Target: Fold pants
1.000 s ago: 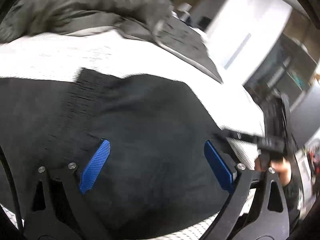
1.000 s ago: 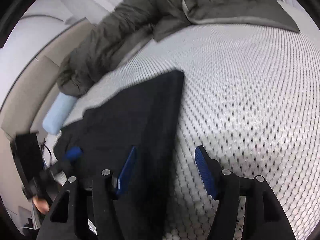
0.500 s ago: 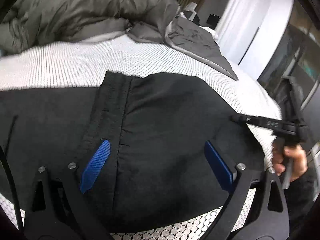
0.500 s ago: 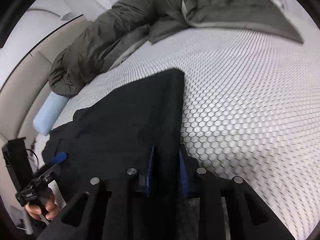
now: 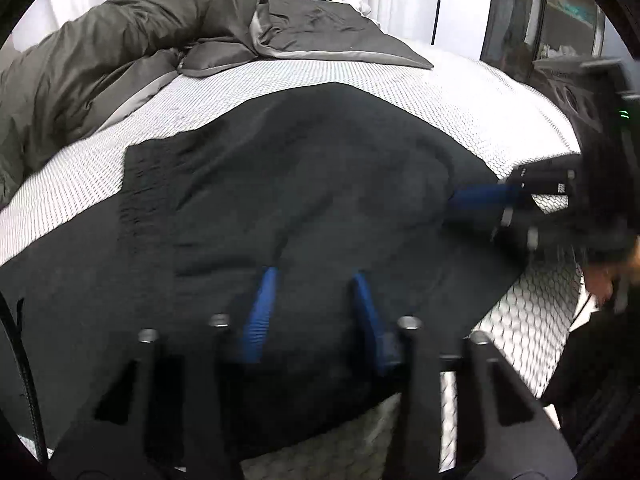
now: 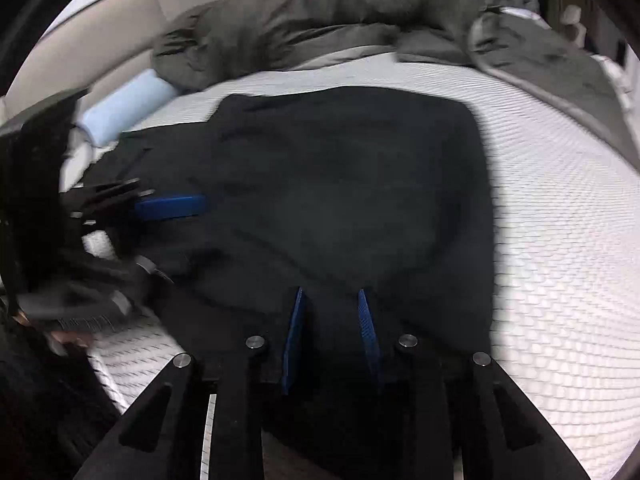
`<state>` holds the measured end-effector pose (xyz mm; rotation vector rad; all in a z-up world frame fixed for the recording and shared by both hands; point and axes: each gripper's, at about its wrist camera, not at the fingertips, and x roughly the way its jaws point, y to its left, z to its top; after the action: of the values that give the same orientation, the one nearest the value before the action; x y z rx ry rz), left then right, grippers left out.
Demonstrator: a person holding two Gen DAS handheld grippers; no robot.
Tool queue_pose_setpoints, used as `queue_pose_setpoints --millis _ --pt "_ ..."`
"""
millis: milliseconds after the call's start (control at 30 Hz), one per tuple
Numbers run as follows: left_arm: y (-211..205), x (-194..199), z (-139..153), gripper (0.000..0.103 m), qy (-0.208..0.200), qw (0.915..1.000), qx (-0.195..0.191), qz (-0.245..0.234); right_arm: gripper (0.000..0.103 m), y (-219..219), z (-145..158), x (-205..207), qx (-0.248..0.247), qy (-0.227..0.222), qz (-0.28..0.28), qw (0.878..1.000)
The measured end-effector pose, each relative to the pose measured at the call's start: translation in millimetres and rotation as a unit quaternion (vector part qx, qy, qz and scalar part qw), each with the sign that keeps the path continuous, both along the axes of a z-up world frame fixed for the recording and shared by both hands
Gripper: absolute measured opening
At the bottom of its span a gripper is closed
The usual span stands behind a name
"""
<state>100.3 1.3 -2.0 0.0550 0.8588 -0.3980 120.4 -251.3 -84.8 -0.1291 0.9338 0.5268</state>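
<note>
Black pants (image 5: 300,168) lie spread on a white honeycomb mattress (image 5: 460,96). My left gripper (image 5: 316,280) is at their near edge, its blue pads closing on a bunch of the black fabric, which creases above them. In the right wrist view my right gripper (image 6: 330,296) pinches the near edge of the pants (image 6: 340,168); its jaws are easing slightly apart with the cloth still between the pads. Each gripper shows in the other's view: the right gripper (image 5: 480,196) at the right, the left gripper (image 6: 172,206) at the left.
A rumpled grey duvet (image 5: 120,52) is piled along the far side of the mattress (image 6: 560,220). A pale blue bolster (image 6: 124,108) lies at the back left by the beige headboard. The person's hands (image 5: 604,280) hold the gripper handles at the bed's near edge.
The left jaws went from wide to narrow around the fabric. The right jaws closed on the pants edge half a second earlier. Both views rolled and the grippers came closer together.
</note>
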Motion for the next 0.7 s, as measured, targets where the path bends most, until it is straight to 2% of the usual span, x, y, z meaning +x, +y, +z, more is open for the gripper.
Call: queue_pose_setpoints --millis 67,100,167,233,267,300,333,367,433,500,567,667,700 --pt "17.9 -3.1 0.8 0.023 0.008 0.9997 -0.019 0.01 0.027 -18.0 1.0 4.9 -0.027 -0.011 -0.023 0.999" --pt "22.0 -4.3 1.2 0.023 0.012 0.9996 -0.026 0.01 0.027 -30.7 -1.1 9.2 -0.031 -0.001 -0.035 0.999" --pt "27.4 -8.1 5.7 0.023 0.013 0.9993 -0.033 0.015 0.027 -46.9 2.2 11.0 0.002 0.011 -0.032 0.999" --pt "31.5 -6.5 16.4 0.026 0.017 0.9973 -0.064 0.03 0.028 -45.9 14.6 9.4 0.002 -0.008 -0.039 0.999" --pt "31.7 -2.4 25.1 0.029 0.009 0.9956 -0.089 0.026 0.032 -43.5 22.2 7.8 0.009 -0.026 -0.041 0.999" --pt "30.3 5.2 32.6 0.036 -0.001 0.9946 -0.101 0.023 0.038 -39.6 30.7 5.7 0.026 -0.038 -0.038 0.998" --pt "26.7 13.0 37.7 0.045 -0.006 0.995 -0.096 0.026 0.04 -33.4 37.0 5.4 0.042 -0.045 -0.034 0.998" --pt "21.5 21.7 39.3 0.047 -0.007 0.9961 -0.082 0.031 0.044 -26.1 40.1 7.9 0.054 -0.049 -0.029 0.997" --pt "8.5 41.3 29.5 0.047 0.016 0.9985 -0.041 0.032 0.046 -2.9 38.1 19.2 0.066 -0.038 -0.01 0.997" --pt "3.6 53.9 11.9 0.047 0.048 0.9981 -0.015 0.036 0.046 19.5 22.3 36.1 0.057 -0.01 -0.002 0.998" --pt "4.8 58.1 2.0 0.041 0.051 0.998 -0.014 0.035 0.045 32.2 1.9 47.6 0.028 0.024 0.002 0.999" --pt "19.1 55.6 3.2 0.027 0.049 0.9977 -0.031 0.036 0.045 40.9 -8.8 55.4 -0.042 0.003 0.016 0.999" --pt "25.3 53.3 4.1 0.025 0.051 0.9971 -0.043 0.036 0.045 28.3 -6.1 59.2 -0.053 0.005 -0.008 0.999"
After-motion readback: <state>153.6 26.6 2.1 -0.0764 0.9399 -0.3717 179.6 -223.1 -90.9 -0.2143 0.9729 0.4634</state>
